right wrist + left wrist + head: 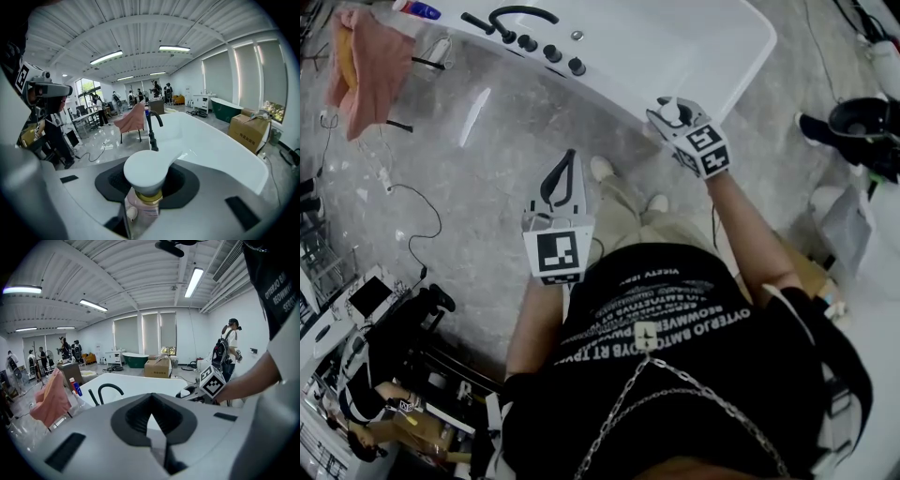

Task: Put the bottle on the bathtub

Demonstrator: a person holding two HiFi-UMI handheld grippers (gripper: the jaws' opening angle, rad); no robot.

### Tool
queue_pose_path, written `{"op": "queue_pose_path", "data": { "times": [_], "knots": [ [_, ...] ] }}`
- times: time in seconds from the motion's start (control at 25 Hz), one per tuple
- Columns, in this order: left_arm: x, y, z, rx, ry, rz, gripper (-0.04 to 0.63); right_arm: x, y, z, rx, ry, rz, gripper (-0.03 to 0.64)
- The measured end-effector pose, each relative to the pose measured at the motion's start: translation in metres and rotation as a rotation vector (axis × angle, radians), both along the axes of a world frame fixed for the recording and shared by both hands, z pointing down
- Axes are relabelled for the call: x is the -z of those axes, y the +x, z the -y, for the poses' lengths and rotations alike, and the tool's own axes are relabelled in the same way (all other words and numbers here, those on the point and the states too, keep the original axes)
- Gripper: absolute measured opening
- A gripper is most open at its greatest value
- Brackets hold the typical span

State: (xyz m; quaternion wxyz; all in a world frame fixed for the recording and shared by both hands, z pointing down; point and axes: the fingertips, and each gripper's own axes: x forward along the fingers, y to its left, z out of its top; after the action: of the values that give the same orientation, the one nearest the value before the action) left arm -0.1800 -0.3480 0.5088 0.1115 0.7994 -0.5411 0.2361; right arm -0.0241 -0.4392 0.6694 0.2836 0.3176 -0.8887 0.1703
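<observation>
The right gripper (679,120), arm extended toward 1 o'clock and tilted downward, has its jaws grasping the bottle (142,186) beside the bathtub (680,45) rim. The left gripper (563,176), at 11 o'clock, has its jaws clenched and empty.

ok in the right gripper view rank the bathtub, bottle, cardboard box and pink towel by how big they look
1. bathtub, largest by far
2. bottle, though its nearness to the camera inflates it
3. cardboard box and pink towel: roughly alike, box perhaps slightly bigger; both are far off
</observation>
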Motion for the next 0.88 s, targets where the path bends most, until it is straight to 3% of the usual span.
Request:
{"op": "queue_pose_path", "data": {
  "times": [0.52, 0.88],
  "knots": [
    [-0.018, 0.002, 0.032, -0.010, -0.052, -0.012, -0.003, -0.039, -0.006, 0.047, -0.021, -0.028, -0.046, 0.133],
    [-0.022, 0.003, 0.045, -0.015, -0.060, -0.034, -0.003, -0.070, -0.008, 0.041, 0.017, -0.042, -0.093, 0.133]
  ]
}}
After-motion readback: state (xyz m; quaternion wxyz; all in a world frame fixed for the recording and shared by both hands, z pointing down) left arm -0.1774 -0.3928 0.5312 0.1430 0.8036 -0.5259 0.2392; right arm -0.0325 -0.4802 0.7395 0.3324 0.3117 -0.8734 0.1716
